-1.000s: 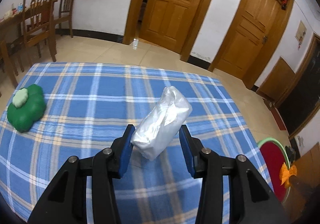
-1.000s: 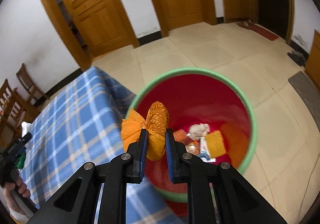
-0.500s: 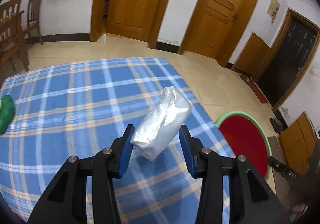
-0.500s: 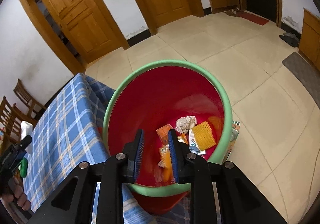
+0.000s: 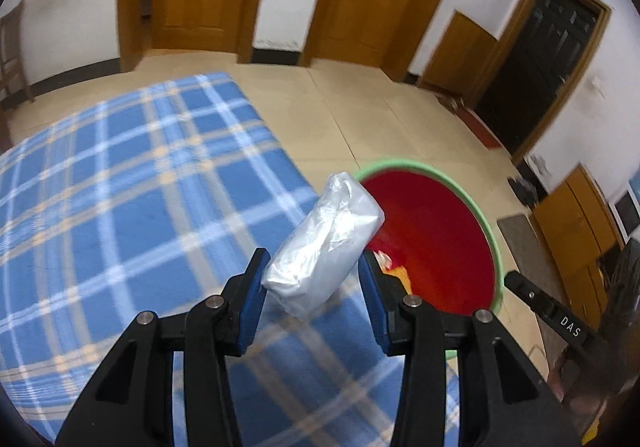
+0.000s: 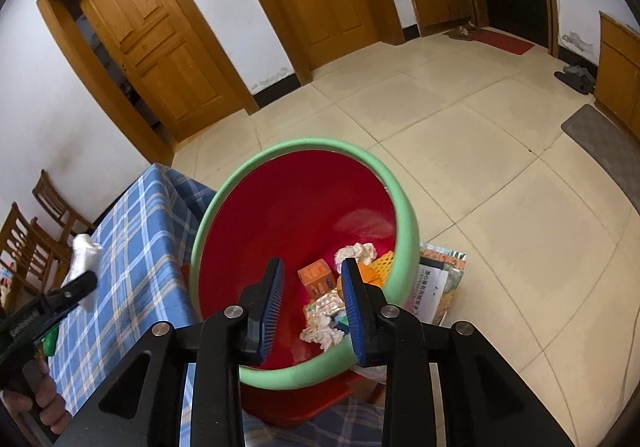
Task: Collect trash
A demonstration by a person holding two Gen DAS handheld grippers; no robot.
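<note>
**Getting the white packet into the bin without it landing on the floor**

Biggest thing first: the worktop [image 5: 120, 207] with the blue plaid cloth fills the left of the left wrist view, and the red bin with the green rim [image 5: 490, 223] sits just off its corner, lower down on the tiled floor. In the right wrist view you look straight down into it, and there's already a pile in the bottom: an orange box [image 6: 318, 279], crumpled paper [image 6: 356, 252], some wrappers.

The left tool [image 5: 312, 279] is pinching a white plastic-wrapped packet [image 5: 324, 243] between its blue pads, tilted, with the upper end sticking out toward the bin. From this angle it looks to be over the worktop's corner, not over the bin's mouth yet.

My take: don't let go early. Carry it across until the packet is past the near rim, then release. It's soft and light, so I'd guess it could catch the rim or slide off the cloth if dropped short.

The right tool [image 6: 312, 299] hangs over the bin, jaws opening with nothing between them. Probably best to pull it aside so the two don't bump.
</note>
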